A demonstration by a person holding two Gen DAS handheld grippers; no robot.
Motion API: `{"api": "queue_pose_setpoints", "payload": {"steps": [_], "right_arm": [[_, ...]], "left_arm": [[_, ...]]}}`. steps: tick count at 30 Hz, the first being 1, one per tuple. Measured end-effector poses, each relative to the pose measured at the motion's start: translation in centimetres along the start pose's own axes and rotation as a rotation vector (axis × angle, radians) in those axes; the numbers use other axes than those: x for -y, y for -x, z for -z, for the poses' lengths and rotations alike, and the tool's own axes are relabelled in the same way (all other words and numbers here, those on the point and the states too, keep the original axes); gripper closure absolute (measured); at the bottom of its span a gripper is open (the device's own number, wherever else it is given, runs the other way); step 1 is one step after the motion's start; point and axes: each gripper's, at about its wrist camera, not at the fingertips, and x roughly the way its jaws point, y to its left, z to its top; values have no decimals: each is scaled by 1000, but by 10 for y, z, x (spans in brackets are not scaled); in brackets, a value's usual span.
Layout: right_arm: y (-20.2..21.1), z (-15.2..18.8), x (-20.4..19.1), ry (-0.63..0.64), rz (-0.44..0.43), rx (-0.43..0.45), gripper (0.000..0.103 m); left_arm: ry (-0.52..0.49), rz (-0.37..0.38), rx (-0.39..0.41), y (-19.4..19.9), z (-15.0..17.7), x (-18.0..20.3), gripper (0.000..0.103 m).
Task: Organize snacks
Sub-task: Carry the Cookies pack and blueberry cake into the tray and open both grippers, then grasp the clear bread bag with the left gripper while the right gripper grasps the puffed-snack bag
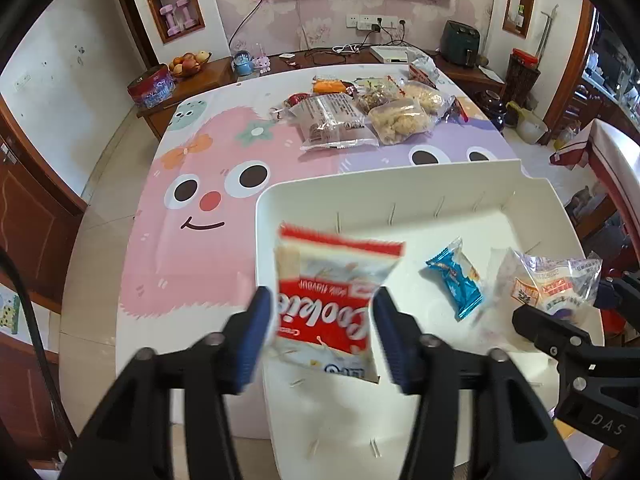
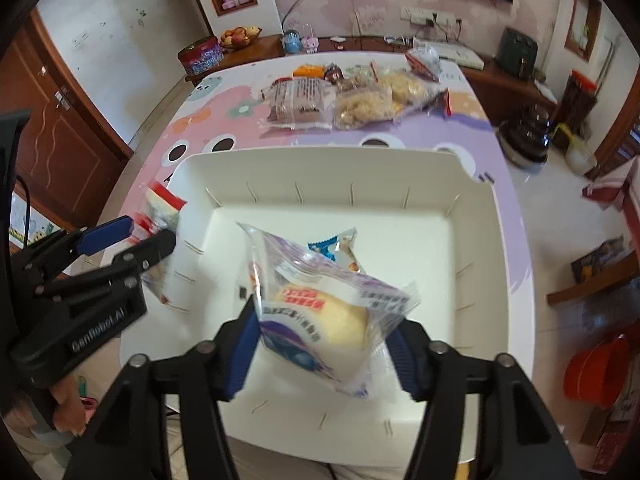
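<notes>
Red cookie pack lettering reads only from left claw.

Both cameras ride just behind their tongs, looking forward and down, close above the white bin on the counter. The left view sits at the bin's left edge, the right view over its near side. Both share the bin, the far snack pile and the back wall.
</notes>
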Motion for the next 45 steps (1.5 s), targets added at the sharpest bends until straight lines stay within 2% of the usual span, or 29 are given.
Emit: {"api": "queue_pose_setpoints", "payload": {"steps": [2, 4, 12, 26, 28, 31, 36, 38, 41, 45], "right_arm": [[-6, 1, 3, -24, -18, -34, 35], [-11, 2, 5, -34, 5, -57, 35], [-9, 2, -3, 8, 16, -28, 31], [-24, -2, -4, 6, -11, -66, 31], [-25, -3, -3, 2, -16, -69, 31], [-27, -6, -2, 2, -12, -69, 31], [-16, -21, -3, 44, 34, -14, 31], [-8, -32, -3, 53, 39, 17, 31], [2, -49, 1, 52, 16, 49, 31], [23, -78, 11, 46, -5, 95, 31]], "left_arm": [[0, 0, 8, 1, 0, 1, 19], [0, 5, 25, 4, 0, 1, 16], [21, -1, 22, 1, 0, -3, 15], [61, 10, -12, -12, 0, -11, 15], [50, 22, -21, -15, 0, -9, 15], [25, -2, -19, -16, -3, -5, 15], [5, -52, 31, -8, -17, -5, 15], [14, -40, 34, -6, -24, -7, 15], [25, -5, 30, -3, -38, -11, 15], [2, -26, 63, 7, -63, -13, 15]]}}
